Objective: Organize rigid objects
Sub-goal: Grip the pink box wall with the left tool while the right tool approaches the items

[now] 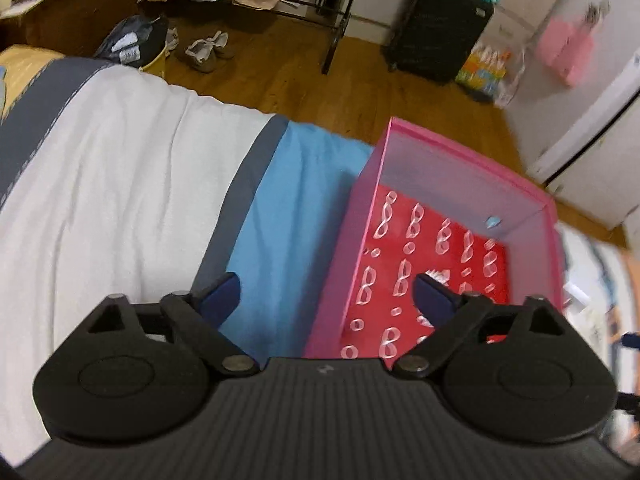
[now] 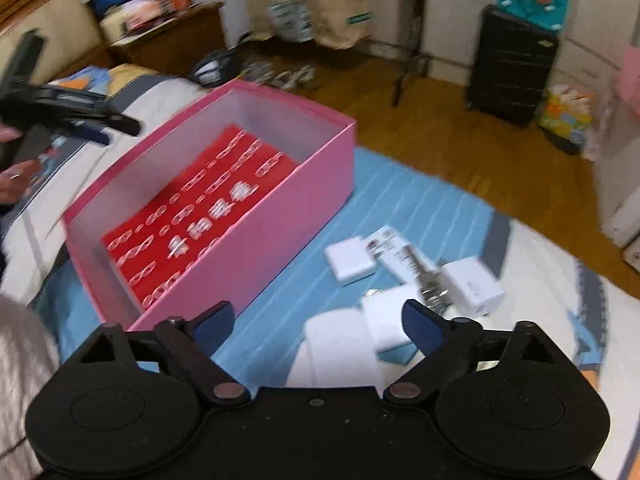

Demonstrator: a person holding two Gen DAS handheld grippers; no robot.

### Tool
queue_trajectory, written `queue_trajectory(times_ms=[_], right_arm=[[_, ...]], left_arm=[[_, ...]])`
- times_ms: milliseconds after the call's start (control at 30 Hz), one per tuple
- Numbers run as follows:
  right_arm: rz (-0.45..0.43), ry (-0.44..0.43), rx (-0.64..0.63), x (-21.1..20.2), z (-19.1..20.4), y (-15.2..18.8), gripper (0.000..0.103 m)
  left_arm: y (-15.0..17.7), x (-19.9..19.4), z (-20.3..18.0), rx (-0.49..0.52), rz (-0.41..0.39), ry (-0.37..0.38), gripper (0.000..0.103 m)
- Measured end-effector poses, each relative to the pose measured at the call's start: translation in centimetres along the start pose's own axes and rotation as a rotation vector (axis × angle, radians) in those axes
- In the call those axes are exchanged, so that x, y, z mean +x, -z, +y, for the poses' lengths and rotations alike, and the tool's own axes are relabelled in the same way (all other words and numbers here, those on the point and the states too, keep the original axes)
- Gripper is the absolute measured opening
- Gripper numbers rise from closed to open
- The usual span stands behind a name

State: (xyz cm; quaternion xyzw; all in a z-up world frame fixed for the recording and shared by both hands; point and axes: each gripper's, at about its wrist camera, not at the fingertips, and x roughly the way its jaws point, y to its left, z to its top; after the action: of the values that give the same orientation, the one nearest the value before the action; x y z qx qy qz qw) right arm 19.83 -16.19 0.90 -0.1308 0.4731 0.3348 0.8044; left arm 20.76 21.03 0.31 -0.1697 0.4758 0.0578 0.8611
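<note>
An open pink box (image 1: 460,176) with a red patterned lining (image 1: 440,256) stands on the blue cover of a bed. My left gripper (image 1: 326,296) is open and holds nothing, straddling the box's left wall with one finger over the lining. In the right wrist view the pink box (image 2: 280,232) is at the left. Several small white boxes (image 2: 350,262) and a white charger cube (image 2: 472,284) lie on the cover to its right. My right gripper (image 2: 316,324) is open just above the nearest white box (image 2: 386,320), not touching it. The left gripper (image 2: 116,130) hangs over the box's far corner.
The bed's far edge drops to a wooden floor. A black suitcase (image 2: 512,64) stands by the wall, with shoes (image 1: 208,52) and paper bags (image 2: 340,16) nearby. A cluttered wooden nightstand (image 2: 168,40) is at the back left. A white rolled cloth (image 2: 340,344) lies under my right gripper.
</note>
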Motion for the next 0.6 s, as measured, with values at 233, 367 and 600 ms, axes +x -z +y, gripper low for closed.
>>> queue_trajectory(times_ms=[233, 367, 600], right_arm=[[0.055, -0.097, -0.008, 3.1, -2.4, 2.0, 0.087], [0.101, -0.139, 0.027, 4.1, -3.6, 2.3, 0.073], [0.141, -0.104, 0.036, 5.0, -4.5, 3.0, 0.044]], left_arm=[[1.9, 3.8, -0.6, 0.082, 0.087, -0.023, 0.028], [1.7, 4.7, 1.6, -0.059, 0.110, 0.061, 0.016], [2.0, 4.7, 0.5, -0.069, 0.079, 0.077, 0.012]])
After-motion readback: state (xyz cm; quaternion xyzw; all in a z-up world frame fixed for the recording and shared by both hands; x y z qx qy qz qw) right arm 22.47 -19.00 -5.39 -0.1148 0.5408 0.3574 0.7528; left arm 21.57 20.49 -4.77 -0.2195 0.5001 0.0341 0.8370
